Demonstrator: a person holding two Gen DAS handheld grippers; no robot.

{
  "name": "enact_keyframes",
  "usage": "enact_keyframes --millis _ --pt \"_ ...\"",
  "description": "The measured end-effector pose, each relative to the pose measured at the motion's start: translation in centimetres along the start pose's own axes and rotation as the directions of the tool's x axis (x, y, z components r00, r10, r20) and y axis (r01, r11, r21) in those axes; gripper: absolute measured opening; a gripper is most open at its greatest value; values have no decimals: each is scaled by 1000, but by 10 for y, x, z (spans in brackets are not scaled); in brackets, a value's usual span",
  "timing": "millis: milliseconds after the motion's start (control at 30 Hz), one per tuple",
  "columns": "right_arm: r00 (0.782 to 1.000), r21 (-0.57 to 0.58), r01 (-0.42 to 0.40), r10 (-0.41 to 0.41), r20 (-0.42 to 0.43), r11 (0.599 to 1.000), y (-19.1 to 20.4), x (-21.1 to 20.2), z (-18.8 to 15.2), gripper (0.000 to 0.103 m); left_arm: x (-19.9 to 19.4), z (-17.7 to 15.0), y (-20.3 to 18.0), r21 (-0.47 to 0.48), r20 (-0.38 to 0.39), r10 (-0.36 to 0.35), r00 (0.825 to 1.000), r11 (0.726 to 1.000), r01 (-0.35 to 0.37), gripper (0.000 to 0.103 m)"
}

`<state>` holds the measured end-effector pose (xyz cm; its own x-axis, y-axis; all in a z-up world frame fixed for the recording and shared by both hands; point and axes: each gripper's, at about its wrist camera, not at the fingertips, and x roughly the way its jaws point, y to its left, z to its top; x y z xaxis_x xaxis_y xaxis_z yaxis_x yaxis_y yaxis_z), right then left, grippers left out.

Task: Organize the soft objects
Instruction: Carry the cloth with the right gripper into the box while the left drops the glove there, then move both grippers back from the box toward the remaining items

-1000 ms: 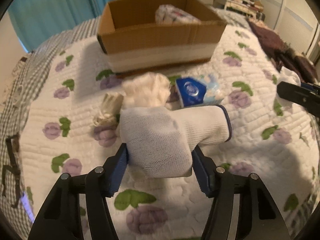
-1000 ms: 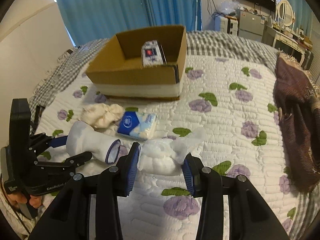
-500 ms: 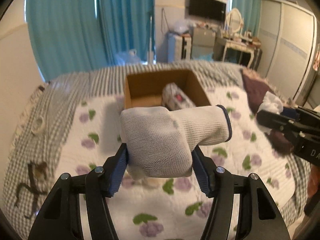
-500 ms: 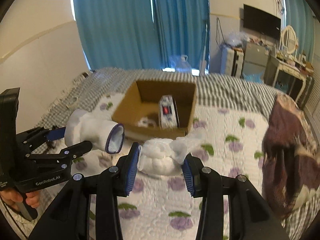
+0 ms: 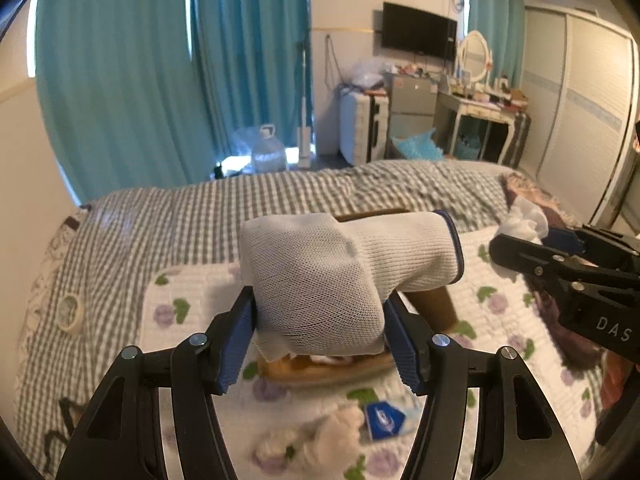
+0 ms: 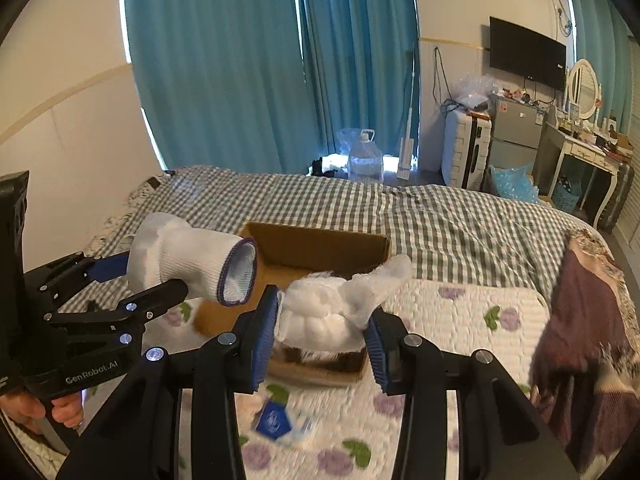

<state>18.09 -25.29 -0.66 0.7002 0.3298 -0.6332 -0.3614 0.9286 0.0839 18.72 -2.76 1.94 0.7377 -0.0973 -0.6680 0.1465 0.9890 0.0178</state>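
A bundled white knitted work glove with a dark blue cuff edge (image 5: pixel 320 276) fills the gap between the blue pads of the left gripper (image 5: pixel 320 332), clamped at its bulky end while the open cuff juts out to the right, held in the air in front of the brown cardboard box (image 6: pixel 320 248). The right gripper (image 6: pixel 322 340) is closed on a crumpled wad of white gauzy fabric (image 6: pixel 324 312), one loose tail sticking up and right past the finger (over the box's near side). On the floral white quilted bedspread (image 6: pixel 460 320) below lie a blue tissue packet (image 5: pixel 384 418) and a fluffy white cloth clump (image 5: pixel 332 436), just beside each other.
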Motion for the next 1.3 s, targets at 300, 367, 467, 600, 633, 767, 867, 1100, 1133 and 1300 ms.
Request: enact_keyframes --millis 300,367,467,600,633,767,867,1100,1133,1300 --pt "997 47 -6 9 -77 999 -32 117 10 40 107 5 -1 38 -103 15 995 999 -11 61" --pt "997 49 -3 7 -83 999 -34 133 9 41 115 5 -4 42 -108 7 994 999 -2 61" --pt "998 60 2 2 -70 998 -35 143 11 43 116 5 -4 56 -78 3 997 998 1 64" --pt "1000 94 12 -9 -30 996 -37 131 15 71 108 10 -1 33 -48 10 999 999 -9 73" --pt "1000 105 5 -3 -20 994 -37 126 17 76 103 13 -1 32 -36 8 999 999 -7 73" --pt "1000 109 16 -18 20 994 -32 92 27 77 75 23 -4 63 -2 18 1000 998 -18 74" --pt "998 95 37 -41 45 995 -25 61 35 79 36 31 -2 71 43 42 998 996 -45 74" --pt "989 41 101 -104 101 994 9 -39 42 82 -75 36 10 37 165 48 985 998 -55 75" --pt "988 35 106 -109 107 994 15 -54 41 83 -93 33 11 33 185 48 982 998 -55 87" --pt "985 16 114 -115 127 993 39 -113 19 98 -156 9 10 20 284 70 956 997 -79 103"
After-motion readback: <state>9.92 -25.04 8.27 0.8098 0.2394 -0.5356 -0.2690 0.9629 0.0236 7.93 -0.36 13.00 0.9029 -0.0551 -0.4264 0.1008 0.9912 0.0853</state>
